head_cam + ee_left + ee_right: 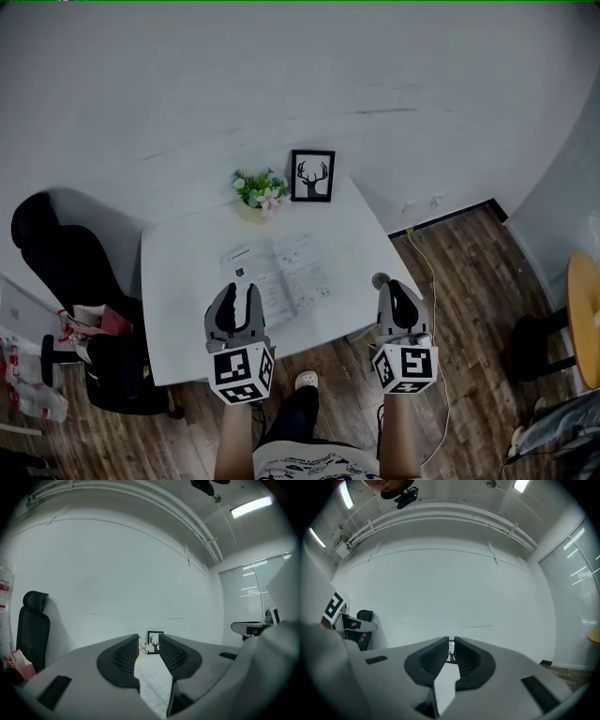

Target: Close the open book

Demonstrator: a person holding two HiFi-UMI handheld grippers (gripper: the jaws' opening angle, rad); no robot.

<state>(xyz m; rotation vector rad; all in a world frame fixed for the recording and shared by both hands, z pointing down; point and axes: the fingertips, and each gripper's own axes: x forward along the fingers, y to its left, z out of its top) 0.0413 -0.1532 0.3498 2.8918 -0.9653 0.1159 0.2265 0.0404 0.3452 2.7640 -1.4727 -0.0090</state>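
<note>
One open book (pixel 277 277); one framed picture (pixel 312 175); one flower pot (pixel 261 193); one white table (pixel 178 281); one black chair (pixel 58 251).

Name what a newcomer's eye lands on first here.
An open white paper book lies on the white rectangular table. Behind it, a black-framed deer picture and a pot of flowers stand by the wall. The left gripper and right gripper hover at the near edge, empty.

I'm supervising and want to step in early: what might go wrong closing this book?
1. The open book lies flat on the white table; a push from the left gripper may slide it rather than fold it.
2. Sliding away, it could knock the flower pot or the upright picture frame behind it.
3. The jaws might catch one page and crease it.
</note>
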